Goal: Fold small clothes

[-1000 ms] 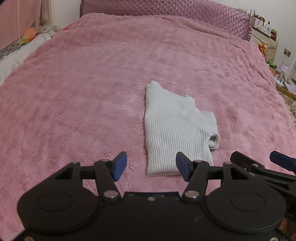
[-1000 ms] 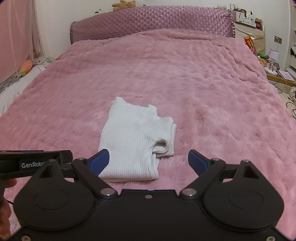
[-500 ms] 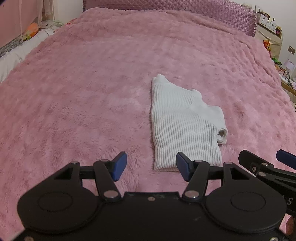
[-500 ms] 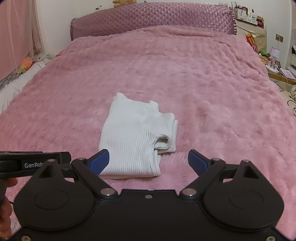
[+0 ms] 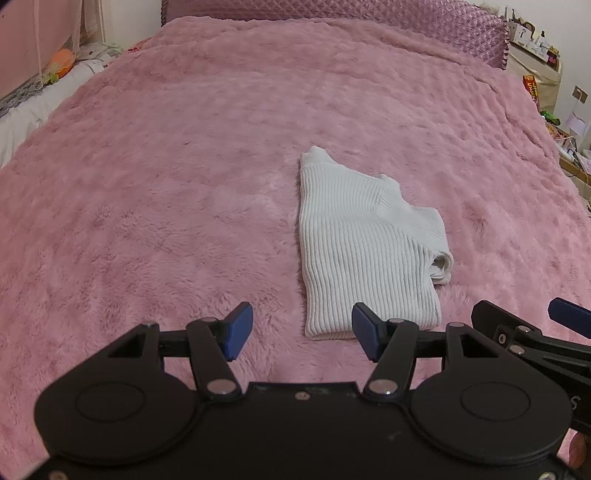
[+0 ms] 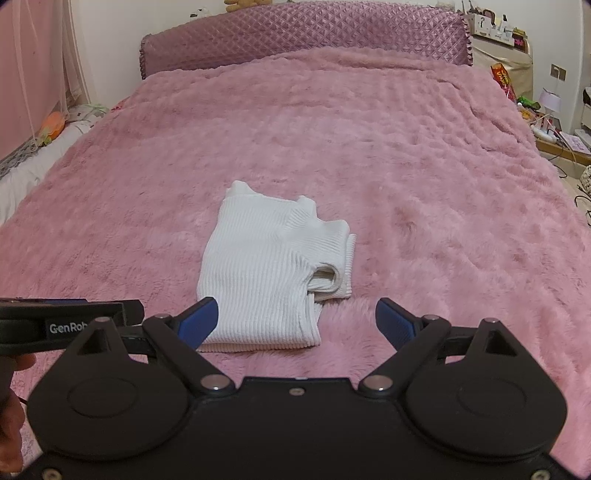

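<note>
White ribbed knitwear (image 5: 364,251), a small garment already doubled over on itself, is seen lying flat near the middle of the pink plush bedspread (image 5: 184,184), just ahead of both tools and touched by neither. The left gripper (image 5: 301,330) is held with its blue pads spread wide and nothing between them, and the right gripper (image 6: 295,325) is likewise parted and empty. The knit is judged to be light, soft and limp, with some stretch across the ribs, so it can be expected to sag and drape when lifted rather than hold any shape; slipping is thought unlikely, since the ribbed surface should grip well against the pads. A hold is best taken at the thick near hem or at a folded corner, where several layers can be pinched together; a single layer, if caught alone, might let the fold fall open. From the left wrist view the straight left edge of the garment and the far pointed corner are shown clearly, and the right tool's arm is seen at the frame's right. From the right wrist view the looped opening (image 6: 327,277) on the garment's right side is shown more fully, along with the quilted headboard (image 6: 303,35) and the cluttered bedside shelf (image 6: 546,129).
</note>
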A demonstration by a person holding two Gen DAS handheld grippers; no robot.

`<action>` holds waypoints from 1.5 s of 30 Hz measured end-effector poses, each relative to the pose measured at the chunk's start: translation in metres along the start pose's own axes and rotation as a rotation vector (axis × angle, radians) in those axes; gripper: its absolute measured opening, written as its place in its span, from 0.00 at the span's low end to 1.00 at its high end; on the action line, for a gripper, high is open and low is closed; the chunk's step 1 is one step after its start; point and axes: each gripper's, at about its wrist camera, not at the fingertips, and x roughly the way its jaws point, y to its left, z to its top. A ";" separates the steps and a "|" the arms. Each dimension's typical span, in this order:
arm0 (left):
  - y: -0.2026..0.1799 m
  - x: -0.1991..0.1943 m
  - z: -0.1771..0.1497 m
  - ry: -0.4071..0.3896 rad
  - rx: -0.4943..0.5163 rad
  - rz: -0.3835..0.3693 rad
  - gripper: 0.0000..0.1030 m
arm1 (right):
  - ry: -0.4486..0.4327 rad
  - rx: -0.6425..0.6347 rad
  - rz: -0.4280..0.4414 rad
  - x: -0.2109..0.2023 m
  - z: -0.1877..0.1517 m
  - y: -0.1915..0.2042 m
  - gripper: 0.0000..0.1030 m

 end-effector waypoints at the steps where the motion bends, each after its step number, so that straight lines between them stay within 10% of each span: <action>1: 0.000 0.000 0.000 0.000 0.001 0.000 0.61 | 0.000 0.000 0.000 0.000 -0.001 0.000 0.91; 45: -0.004 -0.002 0.000 0.007 0.033 0.039 0.62 | 0.002 0.001 -0.005 -0.002 -0.002 0.001 0.91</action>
